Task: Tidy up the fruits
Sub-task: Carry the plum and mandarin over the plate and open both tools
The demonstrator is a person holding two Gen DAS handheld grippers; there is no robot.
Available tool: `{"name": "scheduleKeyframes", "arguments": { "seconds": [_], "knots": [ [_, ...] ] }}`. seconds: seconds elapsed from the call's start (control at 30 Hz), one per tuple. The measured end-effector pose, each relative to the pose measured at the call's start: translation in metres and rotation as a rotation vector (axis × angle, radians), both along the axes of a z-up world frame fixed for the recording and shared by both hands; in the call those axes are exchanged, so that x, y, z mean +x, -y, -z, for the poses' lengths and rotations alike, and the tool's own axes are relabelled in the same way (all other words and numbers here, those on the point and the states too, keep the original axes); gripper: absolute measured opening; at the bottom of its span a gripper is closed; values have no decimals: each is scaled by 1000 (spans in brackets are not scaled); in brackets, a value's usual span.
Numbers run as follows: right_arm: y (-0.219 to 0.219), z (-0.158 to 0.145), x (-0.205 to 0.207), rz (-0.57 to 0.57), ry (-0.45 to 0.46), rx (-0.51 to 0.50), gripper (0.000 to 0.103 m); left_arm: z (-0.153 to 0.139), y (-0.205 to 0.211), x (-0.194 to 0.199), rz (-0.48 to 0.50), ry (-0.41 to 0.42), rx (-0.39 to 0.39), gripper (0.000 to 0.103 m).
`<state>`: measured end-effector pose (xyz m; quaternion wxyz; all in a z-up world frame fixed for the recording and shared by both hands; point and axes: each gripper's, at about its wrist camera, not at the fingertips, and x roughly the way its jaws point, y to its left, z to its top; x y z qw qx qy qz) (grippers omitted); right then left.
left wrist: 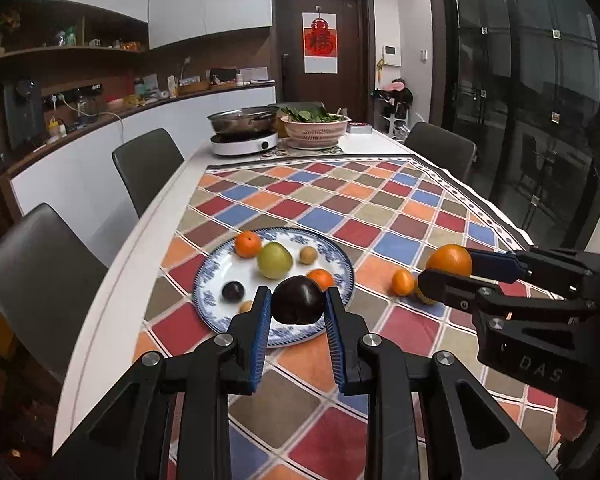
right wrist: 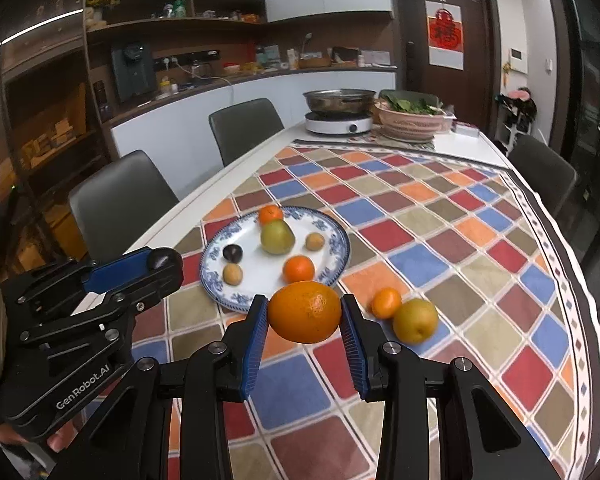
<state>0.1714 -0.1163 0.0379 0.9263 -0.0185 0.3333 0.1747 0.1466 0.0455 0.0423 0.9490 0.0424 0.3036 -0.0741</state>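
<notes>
The dark plum (left wrist: pixel 298 300) sits clamped in the left gripper (left wrist: pixel 298 312) above the plate (left wrist: pixel 208 292); the right gripper (right wrist: pixel 305 316) grasps the large orange (right wrist: pixel 305 312) beside it. Both are mid-carry; next, each fruit likely needs a free spot on the plate.

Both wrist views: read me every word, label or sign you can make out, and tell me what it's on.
"GenRobot.AI": side of the black left gripper.
"DAS": body of the black right gripper; any further letters are cut off.
Red paper-cut poster on the dark door: one Chinese character, too blurred to read.
Shelf packaging: too small.
</notes>
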Motion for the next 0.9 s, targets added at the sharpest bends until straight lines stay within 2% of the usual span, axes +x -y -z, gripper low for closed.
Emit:
{"name": "scheduleKeyframes", "arguments": {
  "seconds": [0.2,0.47,0.9],
  "knots": [
    [-17,-2,18,-24,9,-21,37,4,-15,21,-22,-8,10,27],
    [-39,10,52,-63,-8,-34,37,18,-30,55,-27,-23,16,27],
    [-62,54,120,-89,-114,-38,37,66,-49,122,-19,-127,-11,27]
  ]
}}
